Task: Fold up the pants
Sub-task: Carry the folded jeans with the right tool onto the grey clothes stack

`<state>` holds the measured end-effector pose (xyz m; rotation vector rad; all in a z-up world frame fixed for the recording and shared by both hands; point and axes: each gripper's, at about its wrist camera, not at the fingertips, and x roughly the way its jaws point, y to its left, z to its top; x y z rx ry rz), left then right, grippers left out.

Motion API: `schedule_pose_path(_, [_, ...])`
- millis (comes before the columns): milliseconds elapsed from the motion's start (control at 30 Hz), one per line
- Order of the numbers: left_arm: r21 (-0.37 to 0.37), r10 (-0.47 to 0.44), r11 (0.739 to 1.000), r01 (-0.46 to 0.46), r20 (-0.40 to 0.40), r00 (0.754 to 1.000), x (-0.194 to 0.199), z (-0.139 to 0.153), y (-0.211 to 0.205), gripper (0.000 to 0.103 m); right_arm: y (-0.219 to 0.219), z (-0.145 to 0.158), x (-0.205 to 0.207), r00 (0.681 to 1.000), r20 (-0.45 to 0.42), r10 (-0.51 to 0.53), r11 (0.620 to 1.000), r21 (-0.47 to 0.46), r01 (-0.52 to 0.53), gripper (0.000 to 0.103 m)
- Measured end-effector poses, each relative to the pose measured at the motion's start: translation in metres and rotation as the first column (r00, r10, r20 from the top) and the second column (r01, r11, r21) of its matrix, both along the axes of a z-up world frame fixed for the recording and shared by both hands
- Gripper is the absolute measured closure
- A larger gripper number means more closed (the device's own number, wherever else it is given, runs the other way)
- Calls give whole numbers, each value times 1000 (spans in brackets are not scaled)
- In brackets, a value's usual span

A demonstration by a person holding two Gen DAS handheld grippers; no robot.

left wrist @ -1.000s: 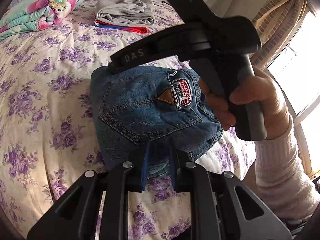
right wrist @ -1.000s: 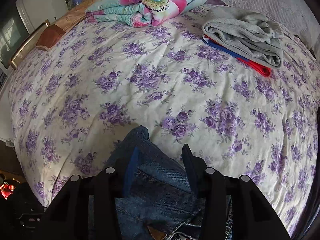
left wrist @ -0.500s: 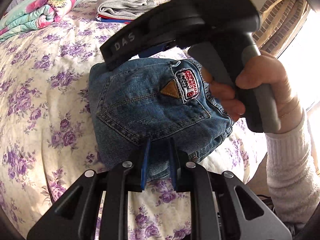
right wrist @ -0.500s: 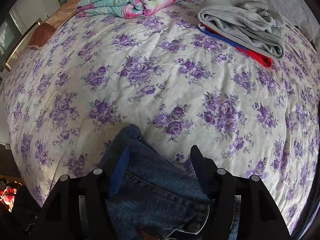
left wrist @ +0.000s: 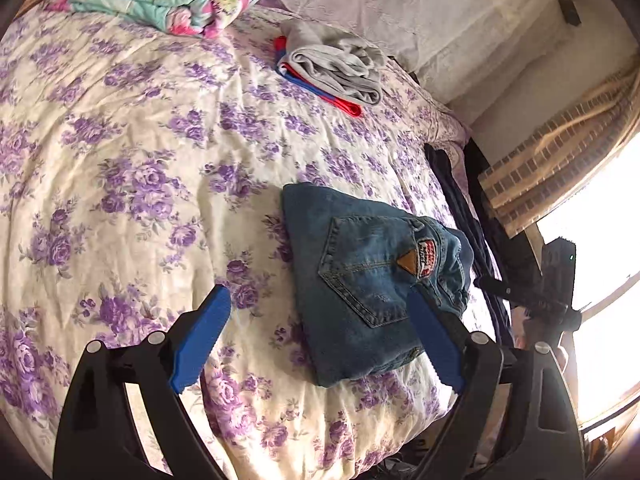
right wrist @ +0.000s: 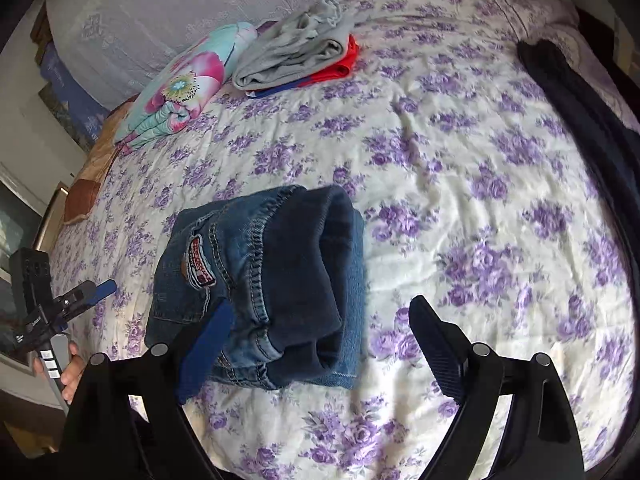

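A pair of blue jeans [left wrist: 368, 280] lies folded into a compact bundle on the floral bedspread [left wrist: 140, 168], back pocket and red patch facing up. In the right wrist view the jeans [right wrist: 272, 280] show their folded end. My left gripper [left wrist: 320, 336] is open and empty, raised above the bed, its right blue finger over the bundle's near edge. My right gripper [right wrist: 324, 344] is open and empty, just in front of the bundle. The left gripper also shows at the far left of the right wrist view [right wrist: 86, 294], and the right gripper's body shows at the right edge of the left wrist view.
A folded grey garment on red and blue cloth [left wrist: 332, 68] lies near the head of the bed. A rolled floral quilt [left wrist: 160, 4] sits beside it. A dark garment [right wrist: 580, 112] drapes over the bed's edge. A curtain and bright window [left wrist: 560, 152] stand to the right.
Both grippers have opened, let go of the jeans and pulled back and apart. The folded jeans now rest alone on the bed.
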<state>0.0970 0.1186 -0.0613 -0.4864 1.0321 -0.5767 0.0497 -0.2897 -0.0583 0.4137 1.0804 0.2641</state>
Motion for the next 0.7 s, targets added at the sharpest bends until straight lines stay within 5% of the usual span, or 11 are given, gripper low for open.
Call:
schedule_pose_path(300, [-10,-11,1000,10,-103,995,-3,-19,-14,16,14,-70,37,981,-142,135,962,255,-96,8])
schedule_pose_path(700, [21,-100,994,107,-228,969,31,-51,-74,16,21,-74,32,992,-19,127,960,252,-119,3])
